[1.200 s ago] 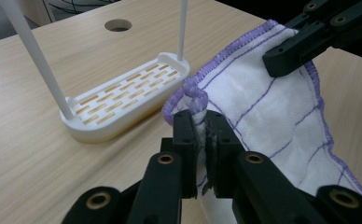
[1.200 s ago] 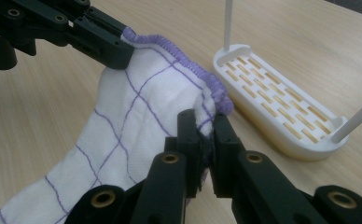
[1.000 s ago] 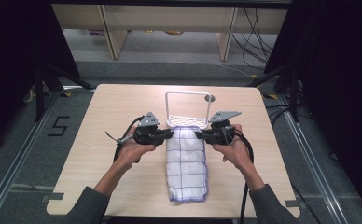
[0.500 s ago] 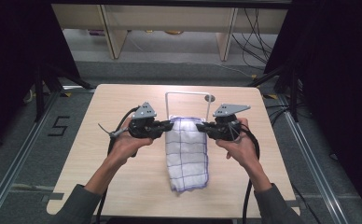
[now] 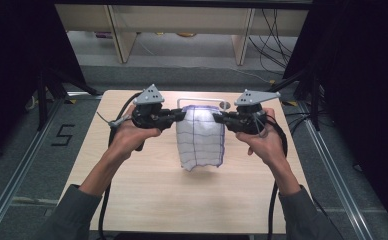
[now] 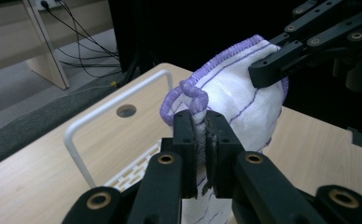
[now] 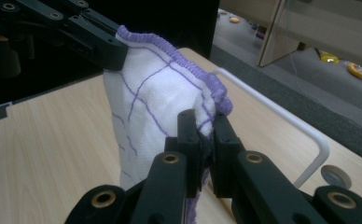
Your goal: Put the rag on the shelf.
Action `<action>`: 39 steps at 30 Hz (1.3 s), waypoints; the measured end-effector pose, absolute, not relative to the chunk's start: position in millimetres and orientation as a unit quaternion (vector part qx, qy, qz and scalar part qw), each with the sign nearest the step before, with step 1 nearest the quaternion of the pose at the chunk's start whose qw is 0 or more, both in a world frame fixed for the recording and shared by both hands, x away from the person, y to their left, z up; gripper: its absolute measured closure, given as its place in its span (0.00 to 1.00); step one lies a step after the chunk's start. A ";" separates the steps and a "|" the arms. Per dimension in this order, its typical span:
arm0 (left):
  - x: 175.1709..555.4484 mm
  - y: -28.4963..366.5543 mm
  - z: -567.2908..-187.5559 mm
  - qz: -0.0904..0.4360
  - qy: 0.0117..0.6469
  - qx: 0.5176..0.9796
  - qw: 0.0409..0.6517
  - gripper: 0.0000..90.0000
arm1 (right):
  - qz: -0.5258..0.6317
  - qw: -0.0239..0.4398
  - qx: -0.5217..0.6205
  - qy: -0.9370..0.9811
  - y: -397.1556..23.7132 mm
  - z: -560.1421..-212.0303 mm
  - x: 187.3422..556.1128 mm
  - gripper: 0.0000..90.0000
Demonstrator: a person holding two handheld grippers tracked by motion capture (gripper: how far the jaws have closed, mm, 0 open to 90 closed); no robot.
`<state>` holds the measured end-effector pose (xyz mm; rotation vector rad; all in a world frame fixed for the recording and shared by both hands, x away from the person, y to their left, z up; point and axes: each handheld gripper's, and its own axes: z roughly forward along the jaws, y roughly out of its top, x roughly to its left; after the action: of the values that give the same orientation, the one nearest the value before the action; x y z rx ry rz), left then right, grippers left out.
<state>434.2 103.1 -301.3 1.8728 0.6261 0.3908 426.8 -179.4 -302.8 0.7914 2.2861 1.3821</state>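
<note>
white cloth with purple grid lines and purple stitched hem (image 5: 200, 137), held up off the wooden table (image 5: 147, 200) by its two upper corners and hanging free between the hands, in front of a white wire rack (image 5: 202, 101). left gripper (image 5: 181, 115): jaws pressed together on the cloth's hem corner, as the left gripper view shows (image 6: 198, 133). right gripper (image 5: 218, 117): jaws likewise clamped on the opposite corner (image 7: 206, 140).

risks, as judged: each hold takes in only a narrow bunch of hem near the jaw tips, so pulling the hands apart could draw a corner out and leave the cloth dangling from one side. the lower edge hangs close above the table and may drag or fold under if the hands drop. carried forward, the cloth could catch on the rack's bar.

writing: a dark "5" marked on the floor (image 5: 64, 135) left of the table; no brand or label legible on the cloth or grippers.
</note>
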 end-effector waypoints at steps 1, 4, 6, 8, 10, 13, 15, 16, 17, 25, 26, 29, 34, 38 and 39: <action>437.6 103.1 -298.2 0.163 0.266 0.784 0.536 0.93 | 0.489 0.180 0.278 0.807 -179.5 -299.4 429.9 0.95; 449.2 103.6 -289.3 0.167 0.273 0.780 0.538 0.93 | 0.489 0.183 0.281 0.805 -179.2 -289.8 439.6 0.95; 457.2 103.1 -283.9 0.167 0.278 0.778 0.538 0.93 | 0.492 0.184 0.286 0.802 -179.4 -283.8 446.3 0.95; 464.2 101.9 -278.8 0.176 0.278 0.777 0.537 0.93 | 0.492 0.185 0.289 0.800 -178.6 -278.6 453.5 0.95; 471.2 101.0 -274.9 0.186 0.277 0.774 0.539 0.93 | 0.490 0.193 0.292 0.798 -177.7 -273.3 460.7 0.95; 480.1 98.4 -272.3 0.189 0.279 0.771 0.541 0.93 | 0.483 0.199 0.305 0.796 -175.9 -268.4 470.6 0.95; 485.1 96.5 -270.8 0.194 0.278 0.772 0.537 0.93 | 0.479 0.208 0.302 0.798 -176.3 -266.1 477.4 0.95; 487.8 95.7 -269.8 0.195 0.279 0.772 0.538 0.93 | 0.480 0.202 0.309 0.796 -176.0 -265.4 479.8 0.95; 490.4 95.0 -268.9 0.197 0.280 0.770 0.538 0.93 | 0.480 0.207 0.308 0.795 -176.1 -264.6 482.8 0.95; 512.6 89.6 -260.0 0.215 0.283 0.768 0.533 0.93 | 0.483 0.216 0.320 0.786 -174.6 -262.5 509.2 0.95; 515.7 89.1 -258.9 0.217 0.283 0.768 0.532 0.93 | 0.484 0.210 0.322 0.786 -174.6 -261.5 511.8 0.95; 522.6 87.9 -257.2 0.211 0.293 0.759 0.542 0.93 | 0.487 0.210 0.327 0.782 -175.9 -259.0 518.3 0.95; 534.8 85.9 -255.4 0.211 0.301 0.751 0.549 0.92 | 0.490 0.208 0.338 0.776 -178.5 -254.5 526.2 0.95; 546.6 82.6 -256.7 0.216 0.307 0.747 0.549 0.92 | 0.489 0.218 0.341 0.772 -179.7 -252.4 535.6 0.95; 549.2 82.2 -256.4 0.220 0.309 0.744 0.549 0.92 | 0.489 0.213 0.346 0.771 -179.8 -252.2 537.6 0.95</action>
<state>549.2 82.2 -256.4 1.7623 0.7324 0.5203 537.6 -179.8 -252.2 0.9603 2.1411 1.3584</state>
